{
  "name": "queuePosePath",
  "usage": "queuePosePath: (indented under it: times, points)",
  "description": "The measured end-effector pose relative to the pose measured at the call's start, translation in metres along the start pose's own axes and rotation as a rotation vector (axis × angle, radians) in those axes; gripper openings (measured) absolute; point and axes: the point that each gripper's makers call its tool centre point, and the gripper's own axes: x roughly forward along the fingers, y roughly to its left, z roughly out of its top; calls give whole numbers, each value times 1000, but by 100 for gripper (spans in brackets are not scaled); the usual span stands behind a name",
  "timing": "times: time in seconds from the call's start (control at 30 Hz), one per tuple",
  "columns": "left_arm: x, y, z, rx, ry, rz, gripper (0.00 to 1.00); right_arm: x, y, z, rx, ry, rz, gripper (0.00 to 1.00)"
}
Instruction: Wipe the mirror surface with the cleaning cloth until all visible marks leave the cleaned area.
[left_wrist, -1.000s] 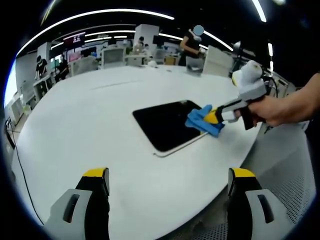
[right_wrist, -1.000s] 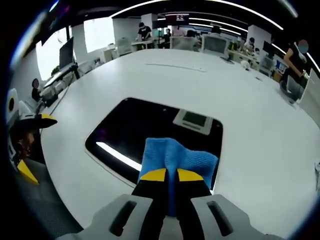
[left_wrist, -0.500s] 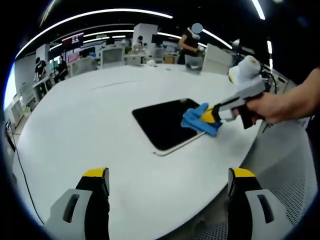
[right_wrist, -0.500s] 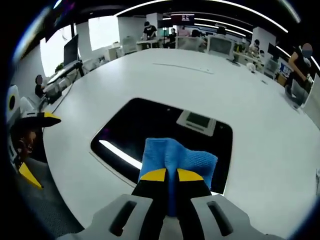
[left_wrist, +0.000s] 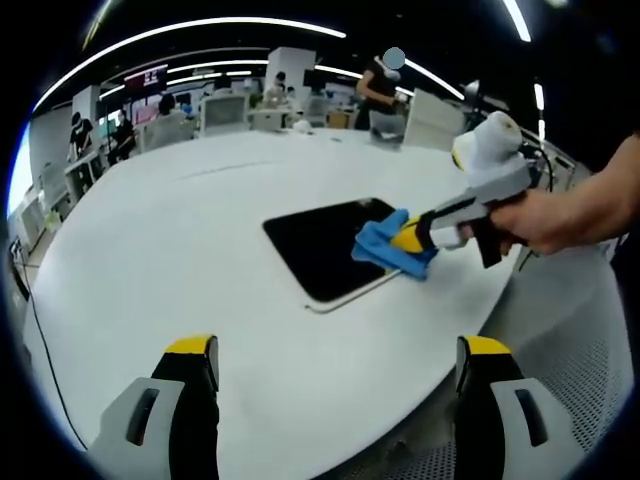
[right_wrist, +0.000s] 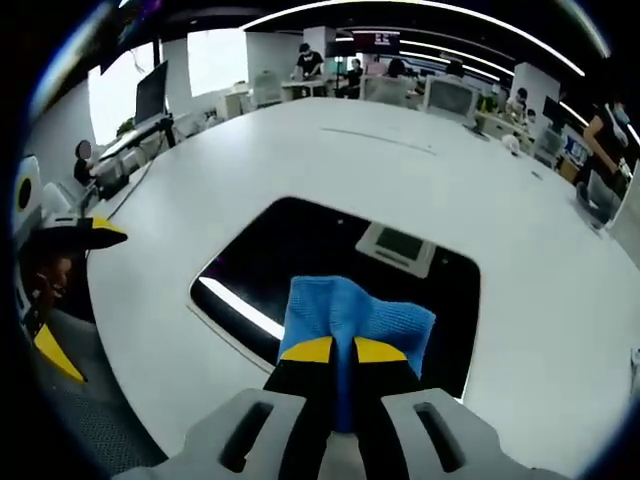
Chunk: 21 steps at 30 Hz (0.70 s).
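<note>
Our right gripper (right_wrist: 333, 350) has its yellow-tipped jaws pinched tight on the blue cleaning cloth (right_wrist: 352, 315), which bunches up just ahead of the tips. In the left gripper view we see that same gripper (left_wrist: 408, 238) coming in from the right, held by a hand (left_wrist: 530, 218), with the cloth (left_wrist: 385, 242) pressed down on the near right part of the mirror (left_wrist: 320, 244). The mirror (right_wrist: 300, 250) is a dark rounded rectangle lying flat on the big white table (right_wrist: 330, 160), and in the right gripper view it reflects a ceiling light strip and a pale panel. Can't really make out any marks on the glass from here.

Our left gripper (left_wrist: 335, 372) hangs over the near edge of the table (left_wrist: 180, 250) with its jaws spread wide, nothing between them, well apart from the mirror. Behind the table there are desks, monitors and a few people.
</note>
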Motion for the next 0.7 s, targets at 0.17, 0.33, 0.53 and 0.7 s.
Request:
queuePosePath:
  times: [0.17, 0.33, 0.53, 0.7]
  points:
    - [0, -1, 0, -3, -2, -3, 99, 2, 4, 2, 7, -4, 3, 1]
    - [0, -2, 0, -3, -2, -9, 99, 4, 11, 4, 19, -9, 5, 1]
    - [0, -3, 2, -13, -9, -16, 99, 5, 23, 7, 20, -16, 16, 1]
    - [0, -5, 3, -10, -15, -21, 99, 6, 36, 9, 13, -20, 32, 1]
